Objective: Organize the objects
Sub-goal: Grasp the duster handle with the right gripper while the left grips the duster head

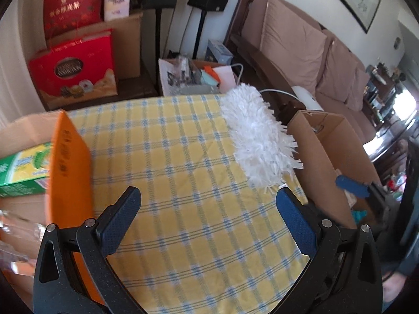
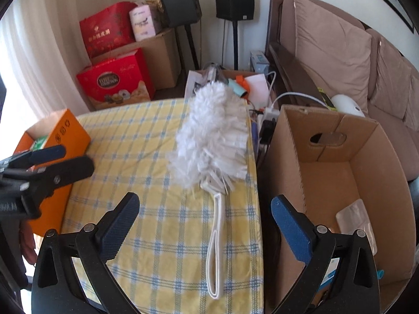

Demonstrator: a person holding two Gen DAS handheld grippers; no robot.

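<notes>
A white fluffy duster [image 2: 212, 133] with a white loop handle [image 2: 216, 246] lies on the yellow checked tablecloth [image 2: 146, 157] near the table's right edge; its head also shows in the left wrist view [image 1: 258, 133]. My right gripper [image 2: 207, 214] is open and empty, its jaws standing on either side of the handle, above it. My left gripper [image 1: 209, 206] is open and empty over the cloth, left of the duster; it also shows at the left of the right wrist view [image 2: 61, 161]. An orange box [image 1: 69, 167] at the table's left holds a green carton [image 1: 25, 168].
A large open brown cardboard box [image 2: 337, 183] stands right of the table with a clear packet [image 2: 354, 219] inside. Behind the table are red gift boxes [image 2: 115, 78], a clutter box [image 2: 235, 81], speakers on stands [image 2: 234, 0] and a brown sofa [image 2: 340, 52].
</notes>
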